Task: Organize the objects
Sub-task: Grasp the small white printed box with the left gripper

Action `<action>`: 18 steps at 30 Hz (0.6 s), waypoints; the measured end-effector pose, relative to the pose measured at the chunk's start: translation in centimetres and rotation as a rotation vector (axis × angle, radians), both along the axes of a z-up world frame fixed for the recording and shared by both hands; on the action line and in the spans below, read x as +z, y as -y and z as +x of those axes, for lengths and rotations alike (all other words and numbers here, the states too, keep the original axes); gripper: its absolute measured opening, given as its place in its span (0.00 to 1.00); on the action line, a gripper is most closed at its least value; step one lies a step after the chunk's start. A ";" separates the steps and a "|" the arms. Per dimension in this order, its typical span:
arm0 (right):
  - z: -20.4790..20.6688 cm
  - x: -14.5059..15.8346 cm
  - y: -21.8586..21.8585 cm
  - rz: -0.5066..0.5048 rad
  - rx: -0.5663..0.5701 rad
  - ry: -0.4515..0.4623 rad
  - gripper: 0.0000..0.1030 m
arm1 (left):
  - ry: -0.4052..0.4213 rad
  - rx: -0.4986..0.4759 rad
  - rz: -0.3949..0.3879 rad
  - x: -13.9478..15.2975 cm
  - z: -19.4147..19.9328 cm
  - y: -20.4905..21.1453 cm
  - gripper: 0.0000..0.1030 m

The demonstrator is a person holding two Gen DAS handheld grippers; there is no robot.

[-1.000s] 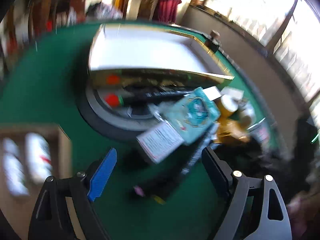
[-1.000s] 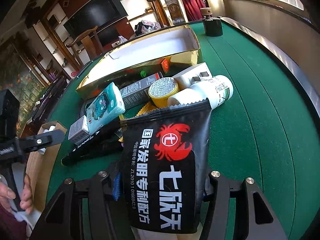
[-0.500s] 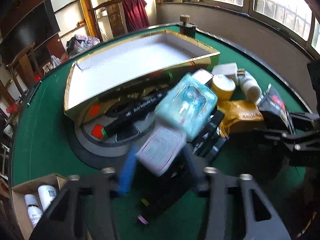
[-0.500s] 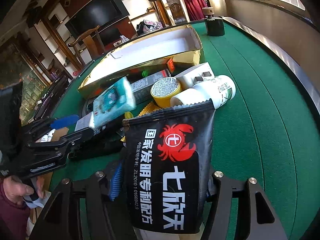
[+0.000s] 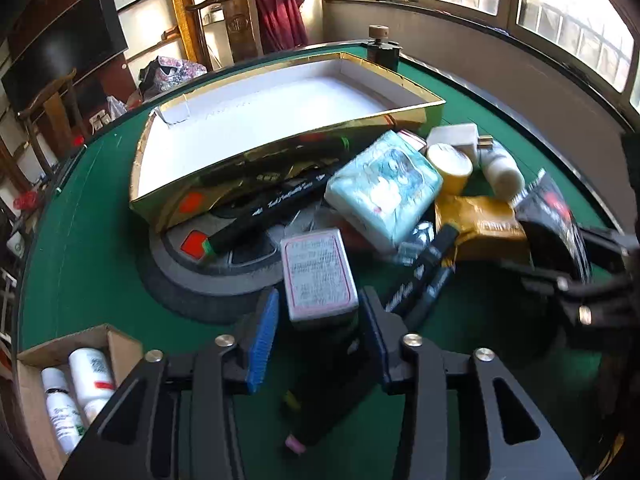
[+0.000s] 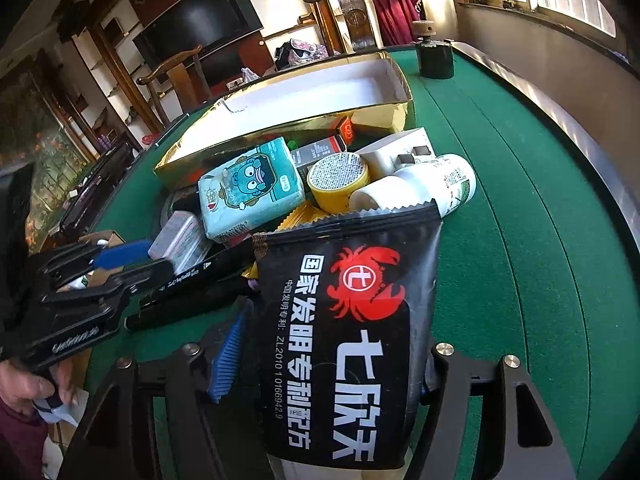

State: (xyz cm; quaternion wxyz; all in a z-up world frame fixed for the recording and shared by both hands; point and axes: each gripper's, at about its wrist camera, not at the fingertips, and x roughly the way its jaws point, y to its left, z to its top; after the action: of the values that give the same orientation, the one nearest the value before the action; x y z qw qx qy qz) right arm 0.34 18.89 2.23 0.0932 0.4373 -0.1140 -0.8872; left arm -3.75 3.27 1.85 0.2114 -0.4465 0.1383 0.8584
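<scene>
A small tin with a pink-bordered label (image 5: 318, 276) lies on the green table between the fingers of my left gripper (image 5: 320, 294). Its jaws are opening, and a thin gap shows beside the blue pad (image 5: 262, 332). In the right wrist view the left gripper (image 6: 160, 256) reaches the tin (image 6: 180, 240) from the left. A black pouch with a red crab (image 6: 348, 320) stands between the fingers of my right gripper (image 6: 340, 340). Those jaws are opening too, and the blue pad (image 6: 228, 356) stands off the pouch's edge.
Piled behind are a teal tissue pack (image 5: 384, 184), a yellow roll (image 5: 450, 164), a white bottle (image 5: 502, 170), a gold pouch (image 5: 480, 224) and black markers (image 5: 276, 208). Beyond them is a gold box (image 5: 240, 172), white inside. A cardboard box (image 5: 120, 344) holds white bottles.
The left gripper swung in, narrowed around the tin, then eased slightly. The right jaws widened a little with the black pouch still between them. The tissue pack shifted and settled.
</scene>
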 end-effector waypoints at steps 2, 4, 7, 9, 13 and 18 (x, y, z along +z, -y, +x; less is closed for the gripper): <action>0.0 0.0 0.1 0.006 0.002 -0.001 0.69 | -0.002 0.010 -0.015 -0.3 -0.2 -0.5 0.41; 0.1 0.0 0.1 0.001 0.003 -0.001 0.71 | -0.015 0.033 -0.050 -0.8 -0.2 -1.0 0.40; 0.1 -0.1 0.1 -0.002 0.012 -0.001 0.73 | -0.010 0.061 -0.027 -0.9 0.3 -0.7 0.32; 0.2 -0.1 0.1 -0.003 0.014 -0.001 0.73 | -0.022 0.072 0.013 -0.1 1.0 -0.1 0.32; 0.4 0.0 -0.6 -0.037 -0.009 0.009 0.74 | -0.084 0.074 0.103 3.2 3.9 1.8 0.32; 1.7 0.1 -2.4 -0.133 -0.080 0.031 0.76 | -0.135 0.086 0.193 6.8 8.4 5.1 0.32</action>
State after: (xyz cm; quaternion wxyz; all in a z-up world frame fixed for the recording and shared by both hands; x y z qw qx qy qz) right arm 2.01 21.34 2.36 0.0846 0.4387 -0.1915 -0.8739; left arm 4.66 -1.85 8.67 0.2065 -0.3707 0.0495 0.9042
